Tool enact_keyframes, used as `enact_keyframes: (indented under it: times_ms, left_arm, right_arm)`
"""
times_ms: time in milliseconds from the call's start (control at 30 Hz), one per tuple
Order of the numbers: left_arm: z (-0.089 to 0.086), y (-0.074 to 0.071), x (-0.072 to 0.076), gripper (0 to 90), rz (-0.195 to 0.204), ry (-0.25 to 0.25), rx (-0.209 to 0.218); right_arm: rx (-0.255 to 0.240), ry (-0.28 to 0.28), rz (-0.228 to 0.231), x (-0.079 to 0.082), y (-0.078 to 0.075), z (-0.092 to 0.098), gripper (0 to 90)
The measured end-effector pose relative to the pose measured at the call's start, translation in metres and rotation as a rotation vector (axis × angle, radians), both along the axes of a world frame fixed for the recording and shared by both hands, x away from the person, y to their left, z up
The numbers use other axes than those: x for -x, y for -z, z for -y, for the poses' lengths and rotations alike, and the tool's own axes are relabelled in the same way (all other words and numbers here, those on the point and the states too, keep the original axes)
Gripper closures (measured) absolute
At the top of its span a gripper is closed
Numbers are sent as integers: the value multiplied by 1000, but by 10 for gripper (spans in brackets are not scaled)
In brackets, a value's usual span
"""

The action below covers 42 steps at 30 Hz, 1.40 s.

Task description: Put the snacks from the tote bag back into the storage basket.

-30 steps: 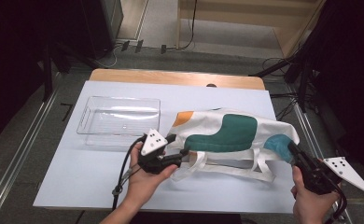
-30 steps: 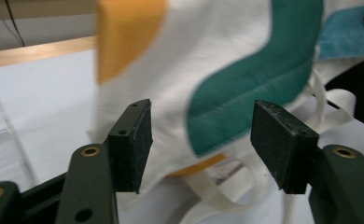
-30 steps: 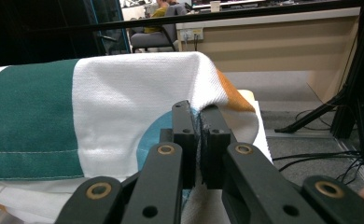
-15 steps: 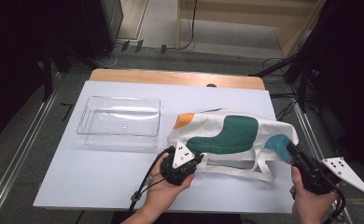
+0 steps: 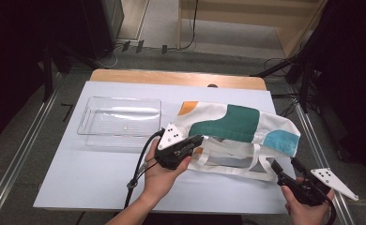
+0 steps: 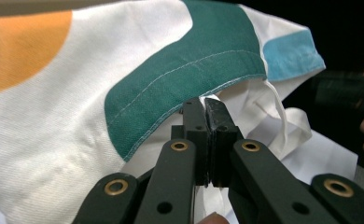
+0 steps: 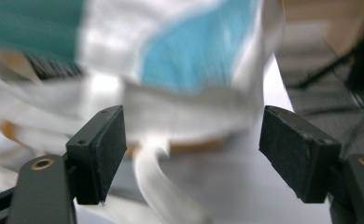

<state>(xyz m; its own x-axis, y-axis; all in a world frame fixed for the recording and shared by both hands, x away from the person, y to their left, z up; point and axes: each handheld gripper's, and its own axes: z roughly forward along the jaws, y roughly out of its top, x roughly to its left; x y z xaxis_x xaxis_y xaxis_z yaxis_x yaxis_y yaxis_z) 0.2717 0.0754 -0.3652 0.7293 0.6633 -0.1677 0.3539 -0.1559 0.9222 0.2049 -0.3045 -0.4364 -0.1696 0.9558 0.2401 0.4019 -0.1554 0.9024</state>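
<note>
Woven cotton tote bag (image 5: 240, 124), rounded colour patches.

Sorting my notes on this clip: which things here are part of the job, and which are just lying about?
In the job: tote bag, left gripper shut on its rim, right gripper open near its handle.
Lying about: clear plastic tray, white table.

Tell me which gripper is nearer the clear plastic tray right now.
Left. The left gripper sits just right of the clear tray, at the tote bag; the right gripper is beyond the bag's far side.
</note>
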Motion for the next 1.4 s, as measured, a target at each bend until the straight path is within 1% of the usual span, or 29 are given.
enact_keyframes:
  times_ms: [33, 67, 100, 167, 200, 233, 267, 300, 333, 367, 400, 467, 533, 633, 733, 767, 800, 867, 933, 967, 1000, 1033, 1067, 1100, 1133, 1167, 1233, 1300, 1400]
  left_arm:
    - [0, -1, -1, 899, 0, 3, 6]
    - [0, -1, -1, 899, 0, 3, 6]
    - [0, -2, -2, 899, 3, 6, 15]
    - [0, -3, -3, 899, 4, 9, 12]
    - [0, -4, -3, 899, 8, 7, 11]
    - [0, -5, -3, 899, 12, 8, 13]
    - [0, -6, -4, 899, 12, 9, 11]
    - [0, -6, -4, 899, 12, 9, 11]
    - [-1, -8, -5, 899, 23, 3, 11]
    - [-1, -8, -5, 898, 23, 3, 11]
    - [-2, -11, -8, 899, 29, -4, 10]
    - [-4, -15, -10, 898, 40, -16, 13]
    - [-6, -20, -14, 899, 50, -25, 22]
    - [-8, -29, -21, 899, 67, -38, 25]
    - [-10, -36, -30, 899, 74, -52, 26]
    - [-10, -36, -30, 899, 74, -52, 26]
    - [-12, -40, -37, 899, 81, -68, 26]
    - [-15, -41, -43, 900, 79, -80, 21]
    - [-18, -39, -48, 900, 70, -95, 27]
    - [-18, -39, -48, 900, 70, -95, 27]
    - [-18, -36, -49, 900, 55, -90, 41]
    - [-16, -35, -47, 899, 57, -84, 35]
    - [-15, -34, -45, 899, 62, -72, 27]
    - [-15, -34, -45, 898, 62, -72, 27]
    - [-14, -33, -43, 898, 71, -65, 13]
    - [-13, -33, -42, 897, 70, -61, 17]
    - [-14, -33, -42, 897, 63, -55, 30]
    - [-13, -34, -41, 896, 63, -56, 33]
    - [-11, -34, -40, 896, 64, -50, 25]
  right_arm:
    - [-29, 8, -27, -4, 6, 2, 231]
    - [-29, 8, -27, -4, 6, 2, 231]
    - [-65, 9, -50, -12, 12, 4, 235]
    - [-106, -7, -84, -25, 19, 3, 256]
    - [-129, -32, -87, -30, 22, 3, 322]
    - [-155, -59, -84, -34, 24, 2, 410]
    - [-158, -77, -74, -36, 25, 0, 490]
    - [-150, -80, -68, -37, 25, -3, 593]
    - [-130, -80, -61, -37, 25, -6, 682]
    - [-130, -80, -61, -37, 25, -6, 682]
    - [-82, -75, -53, -36, 24, -9, 821]
    - [-67, -83, -58, -33, 23, -8, 887]
    - [-62, -95, -80, -31, 23, -5, 900]
    - [-49, -111, -124, -27, 29, 0, 900]
    - [-37, -146, -192, -23, 36, 4, 900]
    - [-36, -159, -208, -23, 37, 6, 900]
    - [-39, -166, -226, -21, 39, 8, 900]
    - [-24, -158, -236, -19, 39, 11, 900]
    - [26, -134, -246, -19, 38, 11, 900]
    - [53, -126, -241, -19, 39, 10, 900]
    - [64, -123, -241, -19, 39, 9, 900]
    - [55, -119, -224, -18, 38, 7, 897]
    - [52, -111, -189, -15, 36, 6, 838]
    - [51, -107, -140, -11, 31, 5, 732]
    - [37, -100, -103, -7, 25, 4, 676]
    - [33, -90, -74, -4, 20, 3, 652]
    - [50, -62, 17, 8, 5, -2, 651]
    - [59, -50, 81, 18, -7, -9, 689]
    - [53, -90, 157, 27, -18, -21, 794]
